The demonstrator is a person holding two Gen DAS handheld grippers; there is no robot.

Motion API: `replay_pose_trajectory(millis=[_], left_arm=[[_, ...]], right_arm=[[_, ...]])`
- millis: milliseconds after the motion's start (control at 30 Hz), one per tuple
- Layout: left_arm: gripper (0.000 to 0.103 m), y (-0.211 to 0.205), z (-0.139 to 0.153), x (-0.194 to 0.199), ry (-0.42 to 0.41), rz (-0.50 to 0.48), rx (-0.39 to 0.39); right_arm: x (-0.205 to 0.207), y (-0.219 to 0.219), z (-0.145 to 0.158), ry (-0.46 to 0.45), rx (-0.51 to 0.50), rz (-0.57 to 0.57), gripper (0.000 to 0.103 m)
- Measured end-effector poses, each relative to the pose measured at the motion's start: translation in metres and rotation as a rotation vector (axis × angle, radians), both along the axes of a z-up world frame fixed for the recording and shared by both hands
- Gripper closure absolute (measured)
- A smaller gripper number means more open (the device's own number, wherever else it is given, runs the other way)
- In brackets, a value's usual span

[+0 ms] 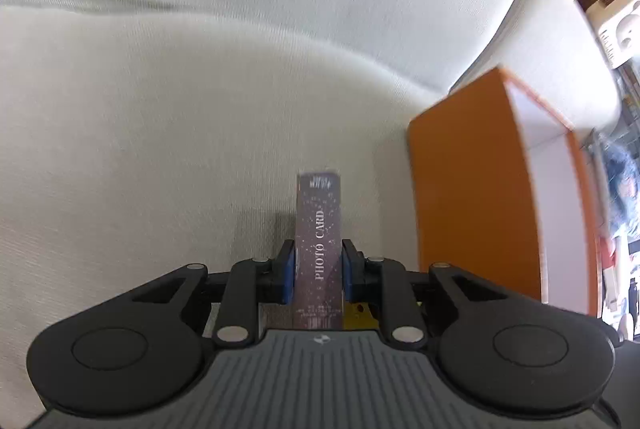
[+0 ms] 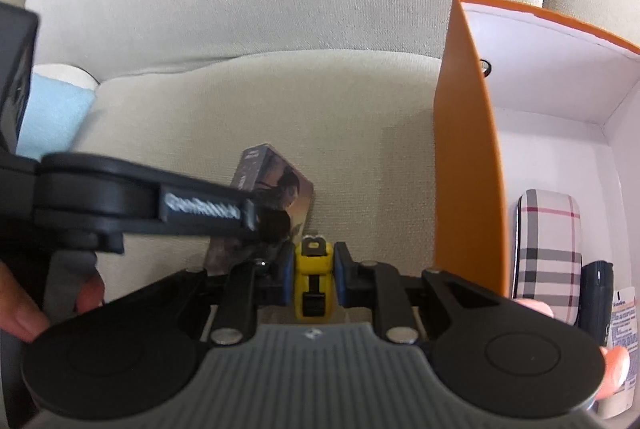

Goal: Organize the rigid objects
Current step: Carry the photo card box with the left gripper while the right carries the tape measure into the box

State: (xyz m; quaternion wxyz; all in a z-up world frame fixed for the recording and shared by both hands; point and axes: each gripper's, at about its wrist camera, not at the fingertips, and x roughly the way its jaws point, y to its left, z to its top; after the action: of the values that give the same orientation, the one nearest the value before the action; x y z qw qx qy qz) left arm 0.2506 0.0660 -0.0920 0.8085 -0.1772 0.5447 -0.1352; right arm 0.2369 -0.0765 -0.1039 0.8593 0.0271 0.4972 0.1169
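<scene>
My left gripper (image 1: 319,269) is shut on a dark photo card box (image 1: 319,229), which stands on edge between the blue pads above the sofa seat. The right wrist view shows the same box (image 2: 276,185) with a picture on its face, and the left gripper's arm crossing in front of it. My right gripper (image 2: 312,277) is shut on a small yellow tape measure (image 2: 312,265). An open orange box (image 2: 464,157) with a white inside stands just to the right of both grippers; in the left wrist view the orange box (image 1: 472,189) is at the right.
Inside the orange box lie a plaid glasses case (image 2: 548,249), a dark bottle (image 2: 596,293) and a white labelled tube (image 2: 622,325). The cream sofa seat (image 1: 160,149) and backrest fill the rest. A light blue cloth (image 2: 52,117) lies at the left. Fingers of a hand (image 2: 24,313) show at lower left.
</scene>
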Motion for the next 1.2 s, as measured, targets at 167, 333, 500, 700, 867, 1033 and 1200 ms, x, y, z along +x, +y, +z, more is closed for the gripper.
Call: replay_pose_trajectory(millis=[167, 333, 500, 700, 867, 1033, 1200], left_arm=[[0.078, 0.006, 0.039, -0.02, -0.09, -0.027, 0.029], [0.078, 0.001, 0.085, -0.035, -0.177, -0.034, -0.004], [0.078, -0.024, 0.124, -0.035, -0.254, -0.065, -0.072], [0.078, -0.087, 0.138, -0.02, -0.267, -0.173, -0.142], [0.078, -0.135, 0.116, 0.005, -0.225, -0.253, -0.135], [0.078, -0.166, 0.084, 0.033, -0.164, -0.272, -0.08], [0.078, -0.181, 0.065, 0.046, -0.147, -0.297, -0.029]], right_arm=[[-0.015, -0.015, 0.025, -0.04, 0.084, 0.006, 0.083], [-0.032, -0.034, 0.061, -0.107, 0.137, 0.009, 0.083], [-0.05, -0.077, 0.105, -0.189, 0.183, -0.034, 0.083], [-0.049, -0.151, 0.126, -0.22, 0.156, -0.158, 0.083], [-0.033, -0.205, 0.102, -0.133, 0.171, -0.271, 0.083], [-0.006, -0.228, 0.061, -0.086, 0.164, -0.332, 0.083], [0.025, -0.231, 0.026, -0.045, 0.134, -0.35, 0.083]])
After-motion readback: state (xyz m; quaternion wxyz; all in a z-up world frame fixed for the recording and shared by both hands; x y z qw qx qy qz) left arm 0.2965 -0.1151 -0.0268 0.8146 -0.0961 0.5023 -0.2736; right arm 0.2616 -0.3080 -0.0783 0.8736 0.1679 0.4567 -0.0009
